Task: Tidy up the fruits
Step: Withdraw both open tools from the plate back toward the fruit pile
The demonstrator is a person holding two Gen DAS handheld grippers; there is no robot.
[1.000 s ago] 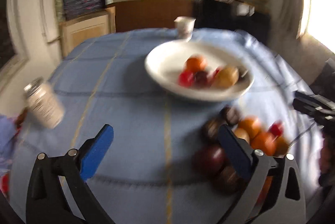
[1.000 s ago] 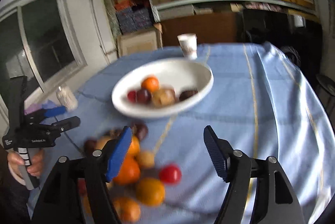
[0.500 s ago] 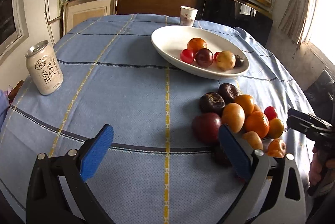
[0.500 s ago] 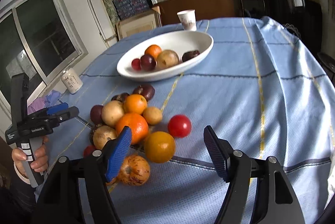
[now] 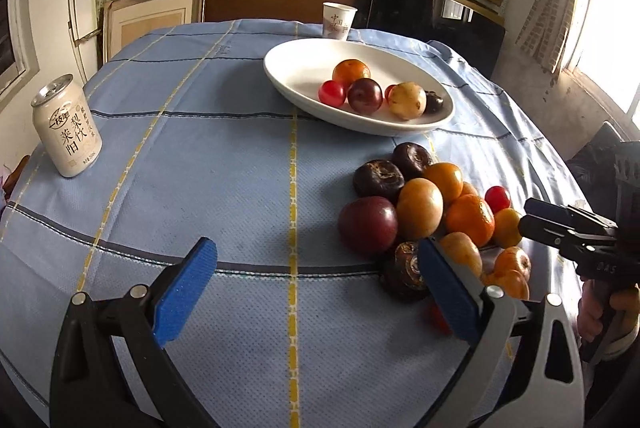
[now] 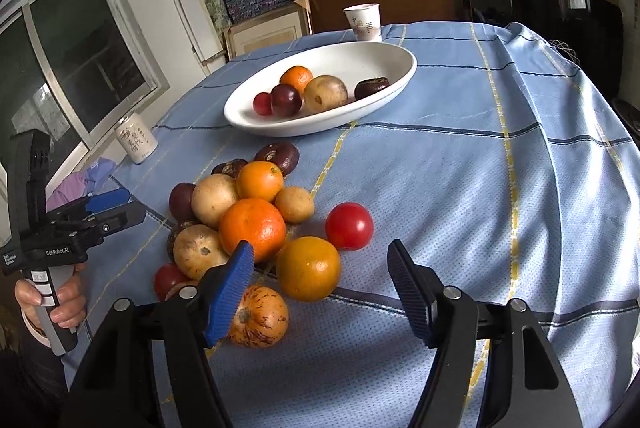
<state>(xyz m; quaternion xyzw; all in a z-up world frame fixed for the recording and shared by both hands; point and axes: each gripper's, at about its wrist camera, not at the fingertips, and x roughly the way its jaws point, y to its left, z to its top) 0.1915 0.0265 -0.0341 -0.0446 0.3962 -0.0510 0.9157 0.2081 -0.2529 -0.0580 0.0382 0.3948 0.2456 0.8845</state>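
Note:
A pile of loose fruit [image 5: 432,212] lies on the blue tablecloth: oranges, tan and dark purple fruits, and a red tomato [image 6: 349,225]. A white oval bowl [image 5: 296,76] behind it holds several fruits; it also shows in the right wrist view [image 6: 384,84]. My left gripper [image 5: 316,284] is open and empty, just in front of the pile's left side. My right gripper [image 6: 322,284] is open and empty, with an orange [image 6: 308,268] just ahead of its left finger.
A white drink can [image 5: 66,132] stands at the table's left edge. A paper cup [image 5: 338,21] stands behind the bowl. Shelves with stacked boxes fill the back wall. The tablecloth [image 6: 500,188] drapes over the right edge.
Both grippers have moved closer and lower toward the fruit pile, and the views have steadied from blur. Both jaws stay open. The fruit has not moved.

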